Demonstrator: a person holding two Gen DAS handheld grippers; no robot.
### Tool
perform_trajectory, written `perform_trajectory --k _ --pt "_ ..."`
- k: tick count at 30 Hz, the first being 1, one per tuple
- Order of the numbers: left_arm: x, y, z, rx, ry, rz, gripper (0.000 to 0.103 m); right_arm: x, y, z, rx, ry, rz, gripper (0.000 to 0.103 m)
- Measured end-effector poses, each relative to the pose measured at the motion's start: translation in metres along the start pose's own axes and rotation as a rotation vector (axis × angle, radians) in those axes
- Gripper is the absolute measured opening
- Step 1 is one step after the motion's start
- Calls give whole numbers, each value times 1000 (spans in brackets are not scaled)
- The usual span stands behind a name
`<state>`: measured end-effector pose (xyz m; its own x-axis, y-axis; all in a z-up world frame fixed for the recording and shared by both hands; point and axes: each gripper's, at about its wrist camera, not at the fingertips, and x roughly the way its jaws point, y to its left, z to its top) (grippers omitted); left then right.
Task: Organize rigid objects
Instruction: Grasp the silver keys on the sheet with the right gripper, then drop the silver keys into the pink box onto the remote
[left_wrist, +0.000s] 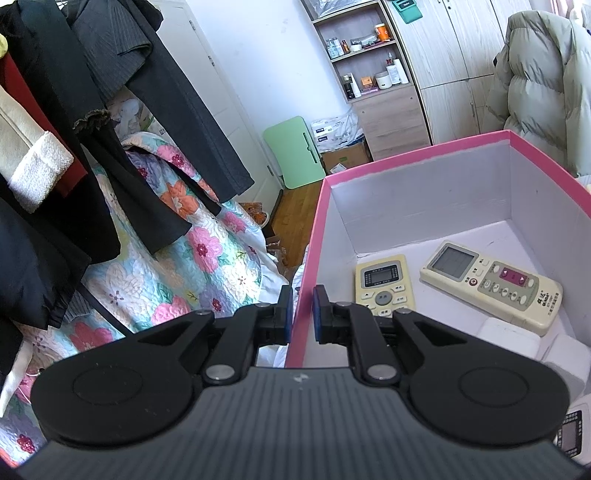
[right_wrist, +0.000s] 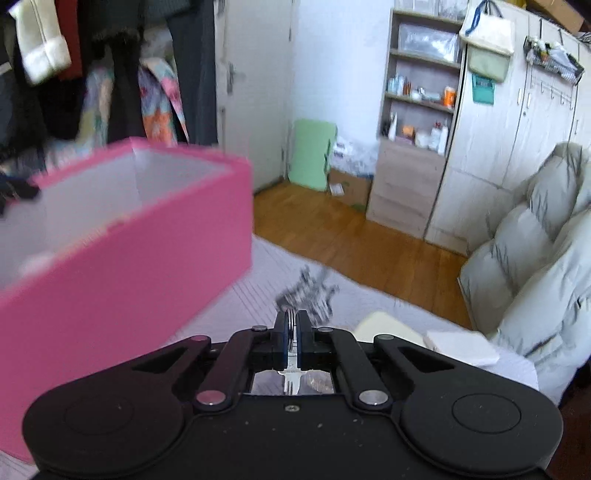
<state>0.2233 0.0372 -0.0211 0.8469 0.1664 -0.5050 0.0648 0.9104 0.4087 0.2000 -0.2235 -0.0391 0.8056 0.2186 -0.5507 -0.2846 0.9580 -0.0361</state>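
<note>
Pink box (left_wrist: 306, 258) wall is clamped by the left gripper (left_wrist: 302, 314), a key bunch (right_wrist: 292, 325) is pinched by the right gripper (right_wrist: 292, 330); carry-over and release inside are called for next.

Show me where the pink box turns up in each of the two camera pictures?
Left wrist view: the pink box fills the right half, its wall pinched in the left tongs.
Right wrist view: the box sits blurred at the left.
Shared landmark: the green folding table leaning against the far wall.
</note>
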Motion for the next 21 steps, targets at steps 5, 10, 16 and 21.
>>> perform_trajectory --k 5,10,16,21 --pt "-1 -4 0 32 -4 11 10 -36 21 19 -51 -122 70 5" --pt "-1 -1 -1 18 -9 8 10 -60 45 46 -72 -223 149 5" --pt "-1 -1 0 23 -11 11 10 -63 67 69 -72 -278 285 5" --pt "-2 -2 0 24 -11 11 10 -28 80 70 -80 -208 313 5"
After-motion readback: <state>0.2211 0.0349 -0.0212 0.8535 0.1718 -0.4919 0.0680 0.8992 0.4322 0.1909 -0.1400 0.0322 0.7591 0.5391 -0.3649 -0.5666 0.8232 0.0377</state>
